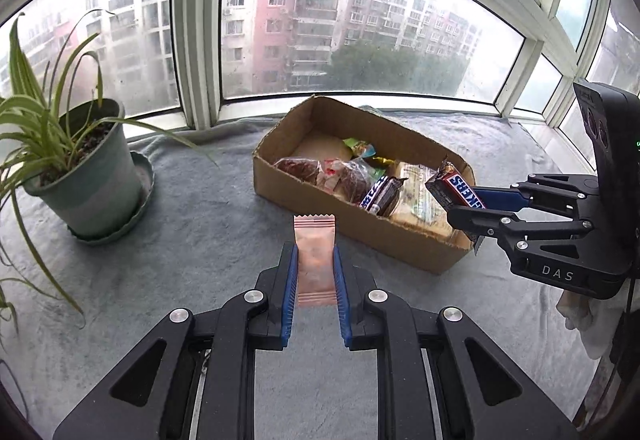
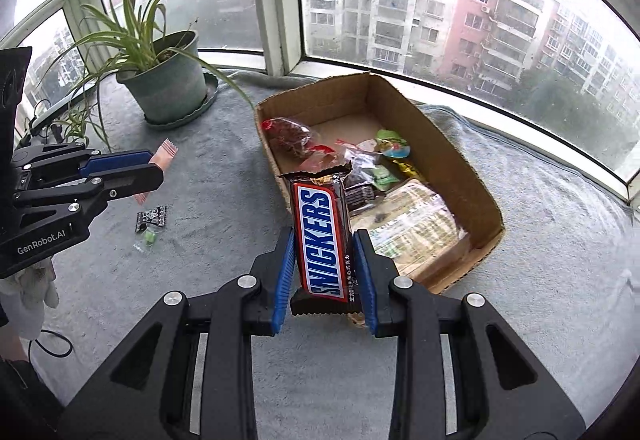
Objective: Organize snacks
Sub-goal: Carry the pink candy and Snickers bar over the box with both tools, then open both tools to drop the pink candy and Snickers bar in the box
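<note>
We are well into the sorting: the cardboard box (image 2: 460, 160) at frame centre already holds several wrapped snacks and a flat packet. Our right tongs (image 2: 324, 264) grip a Snickers bar (image 2: 322, 240) upright over the box's near end, not yet dropped in. Our left tongs (image 1: 316, 276) are closed on a pink sachet (image 1: 315, 252), held above the grey surface (image 1: 200, 240) beside the box. In the right wrist view, lower left, a small black packet (image 2: 152, 218) and a green sweet (image 2: 149, 237) lie loose.
</note>
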Action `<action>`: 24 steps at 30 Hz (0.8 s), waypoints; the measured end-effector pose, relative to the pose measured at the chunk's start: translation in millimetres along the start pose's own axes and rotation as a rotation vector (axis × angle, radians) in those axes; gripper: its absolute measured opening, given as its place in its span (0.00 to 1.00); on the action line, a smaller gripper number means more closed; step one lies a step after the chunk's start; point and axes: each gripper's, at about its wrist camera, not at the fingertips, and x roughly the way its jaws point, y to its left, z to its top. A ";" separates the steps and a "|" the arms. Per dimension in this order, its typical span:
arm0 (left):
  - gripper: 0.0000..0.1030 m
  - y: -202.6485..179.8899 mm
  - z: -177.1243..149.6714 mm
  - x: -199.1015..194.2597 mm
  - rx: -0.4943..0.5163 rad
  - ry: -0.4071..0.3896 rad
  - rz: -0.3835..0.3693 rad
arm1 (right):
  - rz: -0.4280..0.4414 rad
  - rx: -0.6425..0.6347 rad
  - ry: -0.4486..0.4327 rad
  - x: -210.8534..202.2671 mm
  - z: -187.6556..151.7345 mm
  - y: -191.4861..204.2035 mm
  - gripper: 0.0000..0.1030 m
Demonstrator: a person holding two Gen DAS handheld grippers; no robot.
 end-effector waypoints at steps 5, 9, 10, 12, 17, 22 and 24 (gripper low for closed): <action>0.16 -10.8 20.2 14.2 0.009 -0.014 -0.012 | -0.033 0.042 -0.011 1.9 5.3 -23.4 0.29; 0.16 -16.7 30.4 26.8 0.015 -0.010 -0.013 | -0.055 0.070 -0.013 8.2 10.0 -39.5 0.30; 0.16 -18.7 32.5 29.9 0.021 -0.011 -0.008 | -0.058 0.075 -0.012 10.5 11.5 -43.5 0.30; 0.16 -22.3 36.3 35.1 0.026 -0.010 -0.009 | -0.062 0.085 -0.011 15.6 15.4 -50.2 0.30; 0.16 -27.9 45.8 48.1 0.029 -0.010 -0.010 | -0.076 0.115 -0.015 26.2 24.6 -63.4 0.30; 0.16 -30.9 52.8 64.2 0.008 -0.003 -0.016 | -0.079 0.138 -0.005 38.0 28.4 -73.2 0.30; 0.16 -32.5 54.7 69.8 0.005 0.001 -0.019 | -0.081 0.140 0.003 43.5 28.4 -75.3 0.30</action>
